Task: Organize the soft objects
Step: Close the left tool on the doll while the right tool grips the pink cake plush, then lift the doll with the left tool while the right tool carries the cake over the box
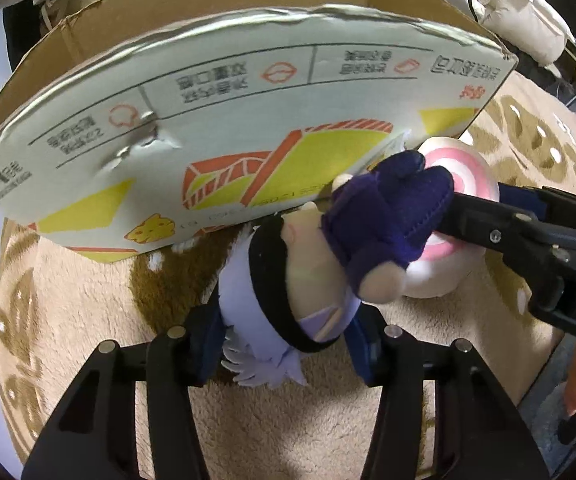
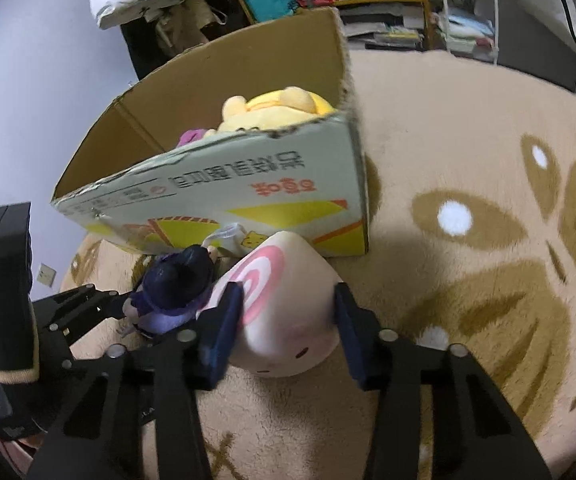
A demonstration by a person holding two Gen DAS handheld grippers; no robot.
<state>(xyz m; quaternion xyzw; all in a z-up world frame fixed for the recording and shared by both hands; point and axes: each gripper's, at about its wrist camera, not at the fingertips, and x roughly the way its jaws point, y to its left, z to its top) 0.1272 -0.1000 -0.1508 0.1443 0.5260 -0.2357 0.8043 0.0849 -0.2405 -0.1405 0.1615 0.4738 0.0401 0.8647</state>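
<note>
Grasping is the step in hand: both toys lie on the rug (image 2: 428, 128) just in front of the box (image 2: 247, 184), and each next needs lifting over the near wall into it. Left gripper (image 1: 283, 344) has its pads pressed on the doll (image 1: 320, 272) at the pale purple robe. Right gripper (image 2: 283, 328) is clamped on the white and pink plush (image 2: 283, 304), jaws part closed. Farther off, a yellow plush (image 2: 275, 110) already sits inside the box
</note>
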